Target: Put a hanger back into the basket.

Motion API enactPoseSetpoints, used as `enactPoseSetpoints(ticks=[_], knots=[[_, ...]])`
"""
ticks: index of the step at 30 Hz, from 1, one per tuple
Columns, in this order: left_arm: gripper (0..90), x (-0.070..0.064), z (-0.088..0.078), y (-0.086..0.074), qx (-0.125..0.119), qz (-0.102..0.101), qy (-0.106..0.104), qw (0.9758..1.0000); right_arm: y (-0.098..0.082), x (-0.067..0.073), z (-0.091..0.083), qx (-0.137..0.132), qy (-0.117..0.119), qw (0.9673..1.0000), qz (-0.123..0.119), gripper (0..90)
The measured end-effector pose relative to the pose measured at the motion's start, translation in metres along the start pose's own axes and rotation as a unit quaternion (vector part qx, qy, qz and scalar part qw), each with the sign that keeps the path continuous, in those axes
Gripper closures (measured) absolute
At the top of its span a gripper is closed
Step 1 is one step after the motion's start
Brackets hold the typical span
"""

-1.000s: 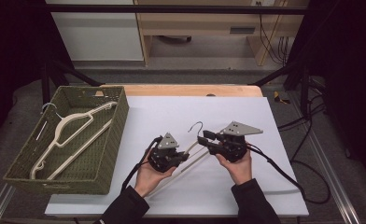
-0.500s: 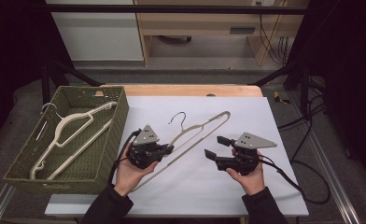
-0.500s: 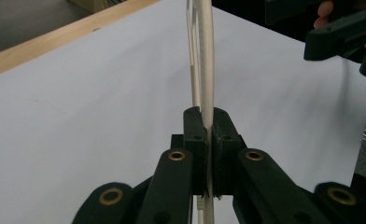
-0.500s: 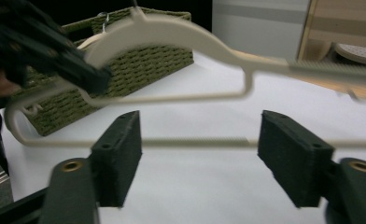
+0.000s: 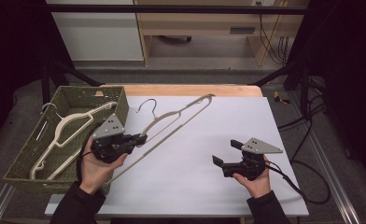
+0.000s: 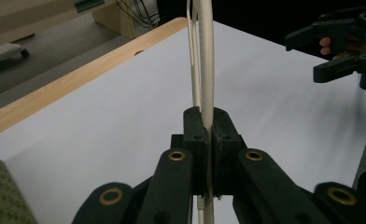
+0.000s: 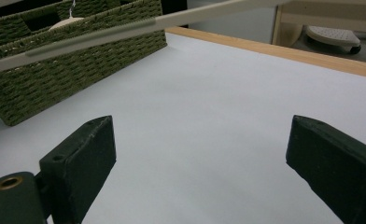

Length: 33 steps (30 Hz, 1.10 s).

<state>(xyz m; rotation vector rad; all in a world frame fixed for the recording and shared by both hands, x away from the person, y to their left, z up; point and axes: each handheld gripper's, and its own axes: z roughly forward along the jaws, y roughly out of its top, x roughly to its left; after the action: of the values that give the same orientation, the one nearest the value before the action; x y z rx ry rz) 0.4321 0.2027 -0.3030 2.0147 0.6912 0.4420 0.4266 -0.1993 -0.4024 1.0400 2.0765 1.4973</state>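
A cream hanger (image 5: 181, 114) with a metal hook (image 5: 148, 105) hangs tilted over the white table, held near its middle. My left gripper (image 5: 141, 138) is shut on it beside the basket. In the left gripper view the jaws (image 6: 208, 126) pinch the hanger's arm (image 6: 205, 56), which runs straight ahead. My right gripper (image 5: 226, 152) is low at the table's right front; its jaws have just been opening and nothing is between them. In the right gripper view the pads (image 7: 200, 154) stand wide apart over bare table, with the hanger's bar (image 7: 125, 29) far ahead.
A green woven basket (image 5: 118, 100) stands at the table's left edge with another cream hanger (image 5: 69, 126) lying in it; it also appears in the right gripper view (image 7: 55, 74). A wooden strip (image 5: 186, 89) borders the table's far edge. Cables trail off to the right.
My left gripper has carried the hanger left and upward toward the basket. The right gripper has let go of the hanger, opened wide and drawn back to the right front.
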Motion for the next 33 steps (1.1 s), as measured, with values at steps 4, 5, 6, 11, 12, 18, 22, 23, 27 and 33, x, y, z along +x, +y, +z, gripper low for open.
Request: enactPoseSetpoints(ticks=[4,5,6,11,12,18,22,23,27,33], knots=[[87.0,0.013,-0.017,0.003,-0.002,-0.002,0.007,1.0,-0.001,-0.003,-0.001,0.0,-0.003,1.0,-0.003,8.3],[86.9,0.017,-0.021,0.004,-0.003,0.0,0.01,0.9999,-0.001,-0.003,-0.002,0.0,-0.003,1.0,-0.002,8.3],[87.0,0.02,-0.025,0.005,-0.004,0.001,0.016,0.9999,-0.001,-0.003,-0.002,0.0,-0.005,1.0,-0.002,8.3],[86.9,0.038,-0.043,0.008,-0.001,0.003,0.032,0.9995,-0.001,-0.005,-0.006,0.0,-0.01,0.9999,-0.002,7.9],[87.0,0.042,-0.046,0.008,-0.001,0.003,0.036,0.9994,-0.001,-0.005,-0.006,-0.002,-0.009,1.0,-0.002,7.8],[87.0,0.071,-0.062,0.003,0.004,-0.005,0.06,0.9982,-0.001,-0.006,-0.007,-0.001,-0.012,0.9999,0.003,7.7],[87.0,0.09,-0.071,-0.005,0.011,-0.007,0.071,0.9974,-0.001,-0.006,-0.007,-0.003,-0.012,0.9999,0.002,7.6],[87.0,0.094,-0.072,-0.007,0.014,-0.008,0.075,0.9971,-0.001,-0.006,-0.008,-0.003,-0.013,0.9999,0.002,7.6],[87.0,0.11,-0.079,-0.015,0.025,-0.01,0.085,0.996,-0.001,-0.006,-0.007,-0.002,-0.013,0.9999,0.002,7.4],[86.9,0.132,-0.09,-0.028,0.025,-0.023,0.095,0.9949,-0.001,-0.006,-0.006,-0.001,-0.014,0.9999,0.002,6.9]])
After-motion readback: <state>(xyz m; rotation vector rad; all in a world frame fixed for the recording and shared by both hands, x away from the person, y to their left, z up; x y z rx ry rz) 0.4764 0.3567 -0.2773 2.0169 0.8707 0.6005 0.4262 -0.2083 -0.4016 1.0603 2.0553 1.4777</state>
